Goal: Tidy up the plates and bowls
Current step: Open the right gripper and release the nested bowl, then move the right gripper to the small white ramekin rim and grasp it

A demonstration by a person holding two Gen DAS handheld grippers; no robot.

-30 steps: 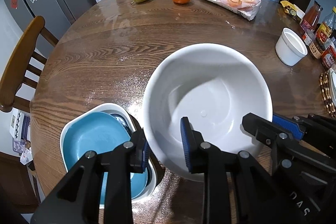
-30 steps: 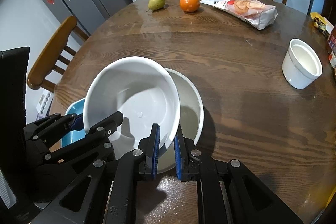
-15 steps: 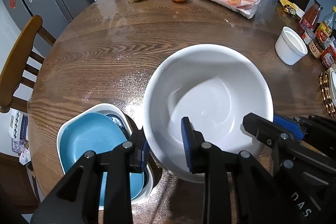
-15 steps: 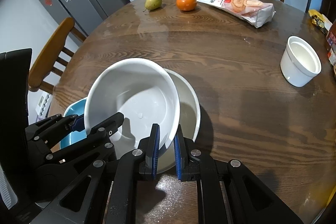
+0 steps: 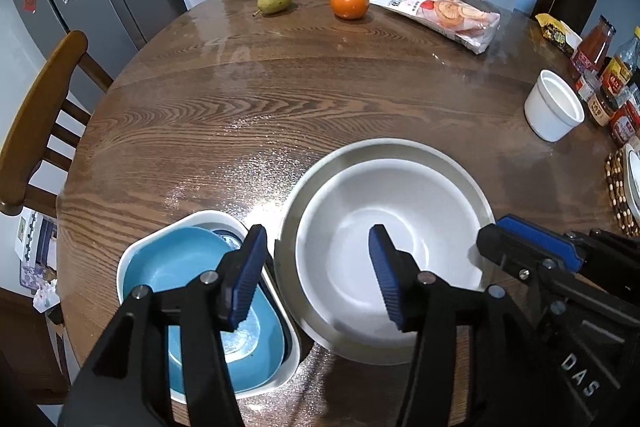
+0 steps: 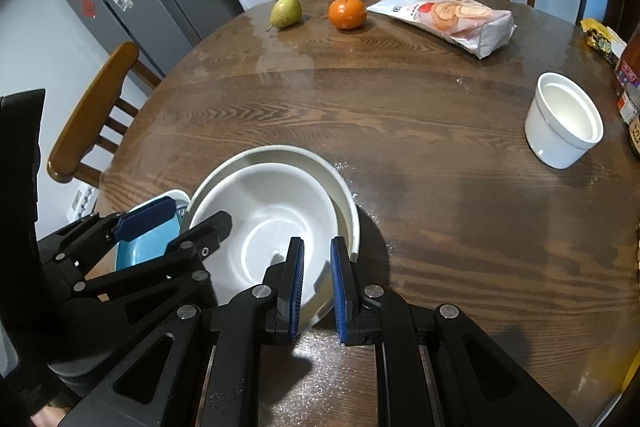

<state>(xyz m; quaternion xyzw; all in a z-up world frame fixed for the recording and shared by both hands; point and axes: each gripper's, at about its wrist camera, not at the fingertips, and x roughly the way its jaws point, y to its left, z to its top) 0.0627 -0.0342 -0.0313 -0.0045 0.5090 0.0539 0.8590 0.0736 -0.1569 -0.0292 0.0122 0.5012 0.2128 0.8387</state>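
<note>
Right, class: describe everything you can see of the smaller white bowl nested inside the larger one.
The smaller white bowl is round, plain and glossy, ceramic by its look, and empty. It sits upright inside the larger bowl, near the table's front edge, beside a blue dish. The right gripper is shut on its near rim. The left gripper straddles its left rim, fingers opening and not pressing on it.

Woven mat [image 5: 618,187] — cut off rightward.
</note>
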